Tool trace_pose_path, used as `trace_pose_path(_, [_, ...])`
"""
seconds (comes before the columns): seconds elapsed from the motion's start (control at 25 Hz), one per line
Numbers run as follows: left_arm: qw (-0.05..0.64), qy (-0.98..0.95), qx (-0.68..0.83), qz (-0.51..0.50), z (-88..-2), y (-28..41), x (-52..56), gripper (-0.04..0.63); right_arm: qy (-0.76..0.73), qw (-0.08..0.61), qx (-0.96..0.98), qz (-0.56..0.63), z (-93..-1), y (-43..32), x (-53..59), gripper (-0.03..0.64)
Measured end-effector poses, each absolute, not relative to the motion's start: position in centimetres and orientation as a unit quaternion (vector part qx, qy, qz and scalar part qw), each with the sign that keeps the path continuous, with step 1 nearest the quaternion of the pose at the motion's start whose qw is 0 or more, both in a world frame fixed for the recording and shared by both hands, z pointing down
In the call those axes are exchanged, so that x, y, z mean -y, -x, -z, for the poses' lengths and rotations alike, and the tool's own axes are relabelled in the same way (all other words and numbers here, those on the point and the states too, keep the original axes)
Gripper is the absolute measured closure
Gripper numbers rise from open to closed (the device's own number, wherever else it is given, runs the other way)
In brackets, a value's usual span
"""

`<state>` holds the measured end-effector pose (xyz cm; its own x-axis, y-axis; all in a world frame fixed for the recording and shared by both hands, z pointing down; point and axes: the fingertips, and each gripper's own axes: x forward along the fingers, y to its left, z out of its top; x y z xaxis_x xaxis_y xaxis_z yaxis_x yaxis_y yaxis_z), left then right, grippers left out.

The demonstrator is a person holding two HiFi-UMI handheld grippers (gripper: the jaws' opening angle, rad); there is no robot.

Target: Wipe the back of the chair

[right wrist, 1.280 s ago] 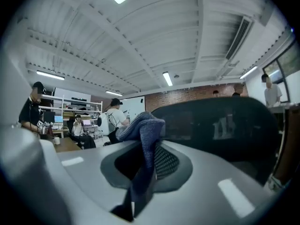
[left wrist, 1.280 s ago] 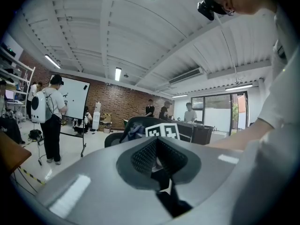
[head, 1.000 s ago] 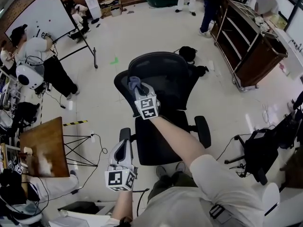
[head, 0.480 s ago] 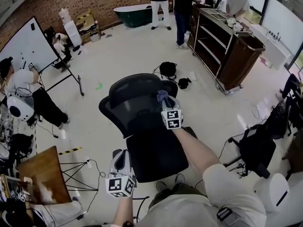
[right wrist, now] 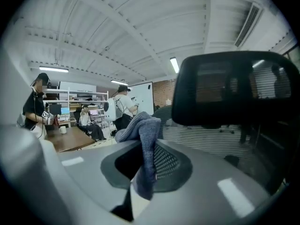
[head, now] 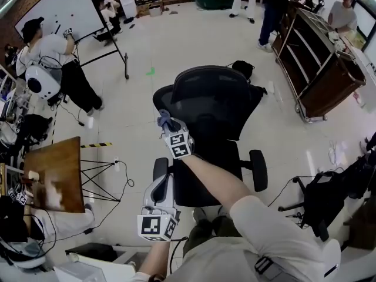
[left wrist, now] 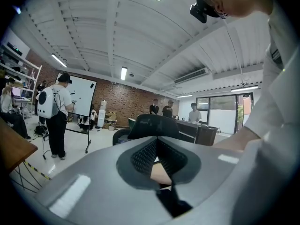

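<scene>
Grips blue-grey cloth point(right wrist: 143, 139) in R gripper point(head: 169, 124), jaws pinched on it, up at near edge of chair point(head: 214, 98) back; cloth prob. touching the mesh, hard to tell. Keeps L gripper point(head: 160, 184) low by armrest point(head: 158, 167), jaws together, nothing between.

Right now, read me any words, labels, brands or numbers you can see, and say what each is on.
No text is legible in any view.
Whiteboard: marks too small to read.
Marker cubes: black-and-white square patterns only, no letters.
Chair: no readable brand or label.
</scene>
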<state>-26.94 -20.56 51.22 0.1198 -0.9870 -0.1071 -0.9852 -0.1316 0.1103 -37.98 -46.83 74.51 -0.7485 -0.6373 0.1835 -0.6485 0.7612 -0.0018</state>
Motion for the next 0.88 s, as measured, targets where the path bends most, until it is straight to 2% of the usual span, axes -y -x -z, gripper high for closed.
trace_pose_path(0.16, [0.016,-0.728,0.68,0.081,-51.6,29.9,18.9,0.528,-0.352,0.113,0.928,-0.033,-75.9,43.6,48.1,0.572])
trace_pose_path(0.28, [0.015,-0.732,0.676,0.081,-52.9,29.5,18.3,0.528,-0.383,0.114,0.916,-0.039,-77.0,41.0,50.3,0.572])
trace_pose_path(0.44, [0.01,-0.748,0.659,0.078,-53.5,28.3,18.6,0.528,-0.434,0.109,0.893,-0.044,-79.1,32.0,53.6,0.572])
trace_pose_path(0.72, [0.022,-0.774,0.628,0.071,-53.8,26.3,20.6,0.528,-0.568,0.081,0.817,-0.068,-79.1,8.8,58.2,0.572])
trace_pose_path(0.88, [0.037,-0.79,0.608,0.07,-55.2,24.8,22.2,0.528,-0.599,0.07,0.794,-0.076,-79.0,2.9,59.8,0.572])
